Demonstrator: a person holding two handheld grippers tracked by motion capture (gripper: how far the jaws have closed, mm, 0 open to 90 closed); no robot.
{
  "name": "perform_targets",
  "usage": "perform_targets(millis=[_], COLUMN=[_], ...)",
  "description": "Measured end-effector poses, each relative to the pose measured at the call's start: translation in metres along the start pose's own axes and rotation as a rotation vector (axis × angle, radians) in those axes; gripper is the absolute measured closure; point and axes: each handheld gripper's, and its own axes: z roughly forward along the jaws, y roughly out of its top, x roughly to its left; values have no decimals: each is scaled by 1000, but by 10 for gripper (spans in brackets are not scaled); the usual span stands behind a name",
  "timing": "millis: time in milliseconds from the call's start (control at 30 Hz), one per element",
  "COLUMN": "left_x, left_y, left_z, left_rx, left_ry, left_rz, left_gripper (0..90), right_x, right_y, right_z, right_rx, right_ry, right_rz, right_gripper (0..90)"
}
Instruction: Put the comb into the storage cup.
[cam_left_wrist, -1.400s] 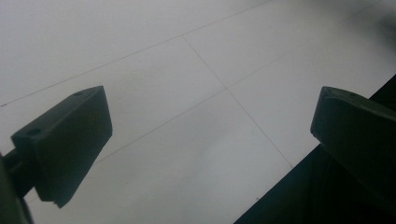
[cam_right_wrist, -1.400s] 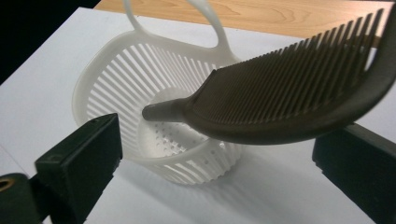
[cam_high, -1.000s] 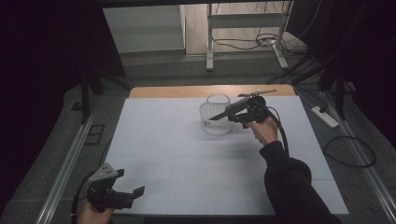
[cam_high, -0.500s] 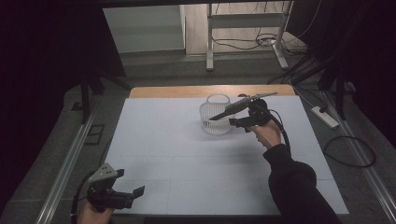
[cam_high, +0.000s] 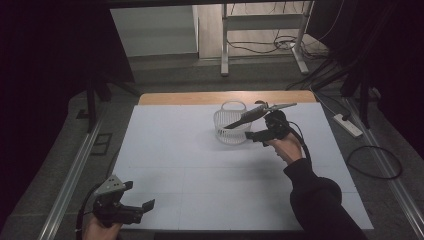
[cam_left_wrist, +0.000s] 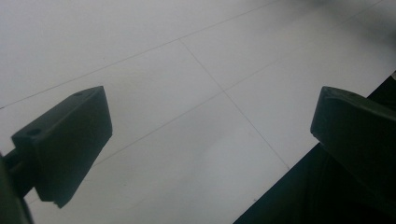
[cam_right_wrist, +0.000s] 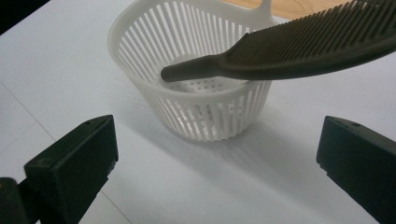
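A white slotted basket (cam_high: 231, 125) (cam_right_wrist: 196, 93) stands at the back middle of the white table (cam_high: 200, 165). A dark comb (cam_high: 250, 116) (cam_right_wrist: 299, 49) lies tilted across its rim, with the handle tip inside the basket and the toothed end sticking out to the right. Just right of the basket, my right gripper (cam_high: 257, 132) (cam_right_wrist: 219, 154) is open, its jaws wide apart below the comb and touching neither comb nor basket. At the table's near left corner my left gripper (cam_high: 134, 207) (cam_left_wrist: 210, 140) is open over bare table.
A strip of bare wood (cam_high: 200, 97) runs along the table's back edge. On the floor to the right lie a power strip (cam_high: 348, 125) and cables (cam_high: 375, 162). Metal rails (cam_high: 70, 180) flank the table, and a metal frame (cam_high: 265, 30) stands behind.
The right gripper has opened and drawn back toward the person, letting go of the comb, which now lies across the basket. The left gripper has stayed put.
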Motion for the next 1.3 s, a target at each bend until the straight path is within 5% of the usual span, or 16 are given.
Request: perform_targets(millis=[1300], left_x=[0], left_y=[-1], left_z=[-1], left_rx=[-13], left_ry=[-6], left_rz=[2], left_gripper=[0], right_x=[25], right_y=[-22], right_z=[-19], right_rx=[42], right_ry=[43], right_rz=[-74], right_gripper=[0])
